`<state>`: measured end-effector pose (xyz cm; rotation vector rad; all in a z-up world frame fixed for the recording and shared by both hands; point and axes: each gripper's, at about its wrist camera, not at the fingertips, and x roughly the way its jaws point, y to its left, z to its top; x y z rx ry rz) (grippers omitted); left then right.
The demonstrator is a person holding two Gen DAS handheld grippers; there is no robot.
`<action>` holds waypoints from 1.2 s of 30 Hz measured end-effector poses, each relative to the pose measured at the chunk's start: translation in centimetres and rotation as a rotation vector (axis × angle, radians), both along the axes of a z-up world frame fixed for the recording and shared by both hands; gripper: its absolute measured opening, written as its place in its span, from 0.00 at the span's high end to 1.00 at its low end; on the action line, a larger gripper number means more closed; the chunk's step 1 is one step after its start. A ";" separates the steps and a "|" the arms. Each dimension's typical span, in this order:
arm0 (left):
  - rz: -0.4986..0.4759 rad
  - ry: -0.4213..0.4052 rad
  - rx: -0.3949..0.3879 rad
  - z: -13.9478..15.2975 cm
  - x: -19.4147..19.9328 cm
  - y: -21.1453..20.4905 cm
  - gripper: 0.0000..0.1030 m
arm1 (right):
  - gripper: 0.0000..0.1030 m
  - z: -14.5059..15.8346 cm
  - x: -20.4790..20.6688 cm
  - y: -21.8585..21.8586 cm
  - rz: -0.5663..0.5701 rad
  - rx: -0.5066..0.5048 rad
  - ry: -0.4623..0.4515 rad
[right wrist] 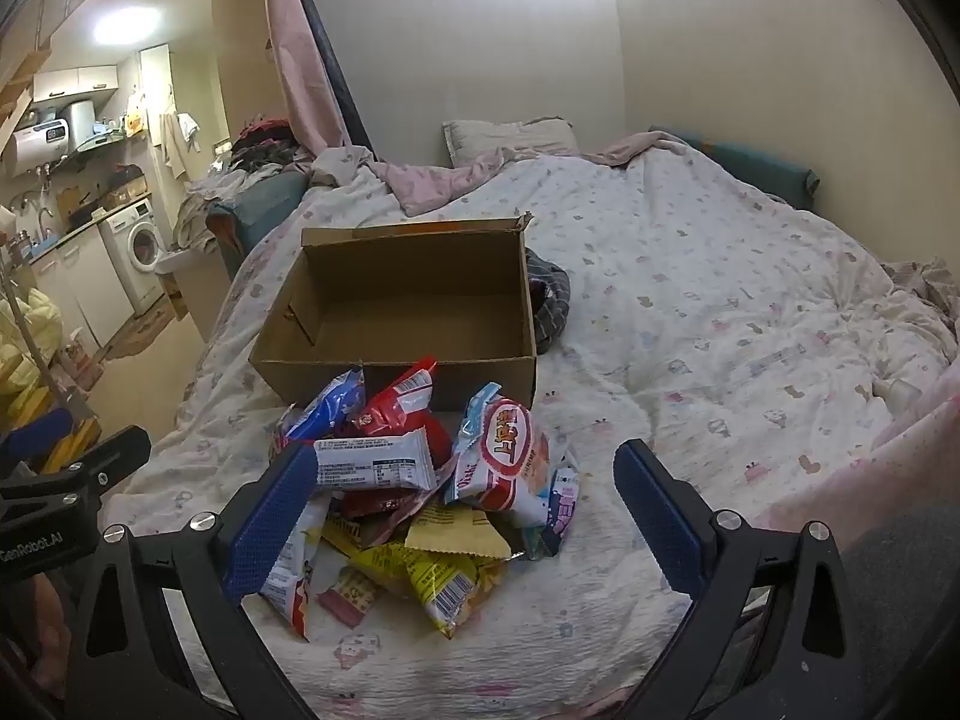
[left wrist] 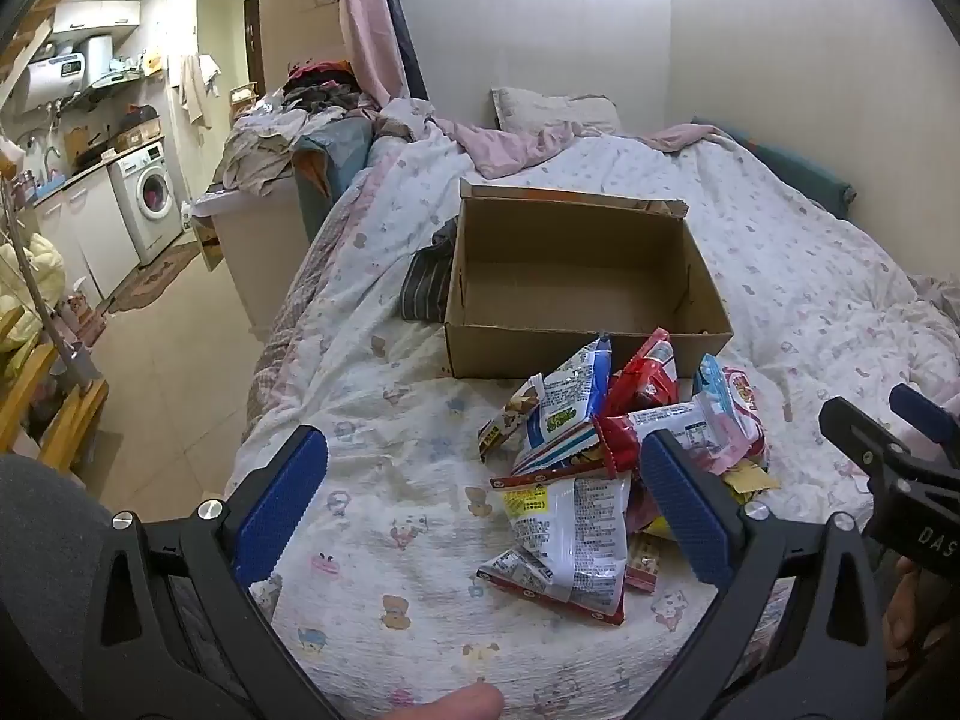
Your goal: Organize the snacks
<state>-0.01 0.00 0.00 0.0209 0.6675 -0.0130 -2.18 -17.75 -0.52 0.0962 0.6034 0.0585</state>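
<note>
The left gripper [left wrist: 480,498] hangs over the near part of the bed [left wrist: 390,438], its blue pads [left wrist: 279,504] spread wide with nothing between them; its right pad overlaps the edge of the snack pile [left wrist: 600,456] in view, but no contact can be made out. The right gripper [right wrist: 468,510] is likewise released, fingers far apart, hovering just above the same pile [right wrist: 420,480] without gripping any packet. The snacks lie heaped on the printed quilt near the bed's front edge: a white packet with a yellow label [left wrist: 564,516], a blue and white one [left wrist: 570,402], red packets [left wrist: 648,372], a round-labelled red and white bag [right wrist: 510,450] and a yellow bag [right wrist: 438,582]. Just behind the pile, touching its far side, stands an open cardboard box [left wrist: 576,276], empty inside. A striped grey cloth [right wrist: 549,306] lies against the box's side. Farther back, a pillow [left wrist: 552,108] rests at the head of the bed by the wall.
</note>
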 end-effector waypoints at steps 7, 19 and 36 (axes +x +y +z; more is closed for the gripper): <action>0.001 0.004 -0.009 0.0 0.0 0.0 0.00 | 0.02 -0.1 0.1 0.1 0.001 0.001 0.018; 0.005 0.018 -0.010 -0.2 0.0 0.1 0.00 | 0.02 -0.2 0.2 -0.2 -0.004 0.002 0.021; 0.004 0.025 -0.017 -0.7 0.1 0.0 0.00 | 0.02 0.0 0.1 -0.3 -0.007 0.002 0.019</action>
